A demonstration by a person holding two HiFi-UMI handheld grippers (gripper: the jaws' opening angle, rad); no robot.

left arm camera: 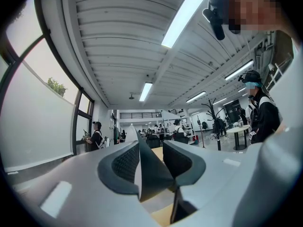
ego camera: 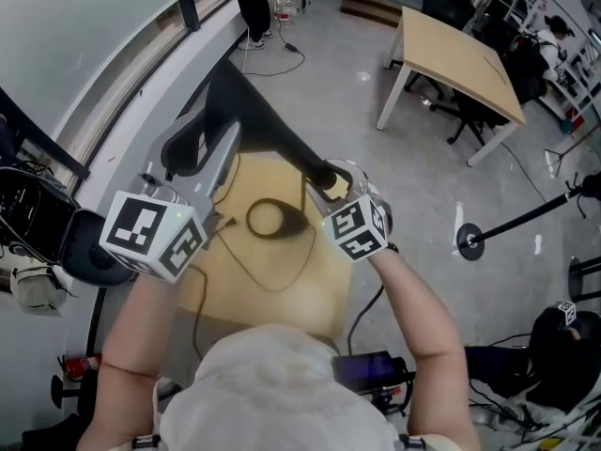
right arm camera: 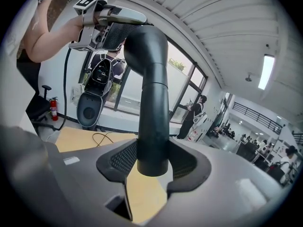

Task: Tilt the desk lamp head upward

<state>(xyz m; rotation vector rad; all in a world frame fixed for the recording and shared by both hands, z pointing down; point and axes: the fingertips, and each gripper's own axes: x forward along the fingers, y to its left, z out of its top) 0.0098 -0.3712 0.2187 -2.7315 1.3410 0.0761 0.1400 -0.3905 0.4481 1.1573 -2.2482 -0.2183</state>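
Head view puts the black desk lamp over a small wooden table (ego camera: 282, 294) at mid-frame, its flat lamp head (ego camera: 246, 109) reaching toward the upper left. The left gripper (ego camera: 202, 148) is clamped on the head's thin edge, and the right gripper (right arm camera: 151, 162) is closed round the tubular lamp arm (right arm camera: 154, 103). The tilt looks under way. Next, the left should lift the head while the right braces the arm.
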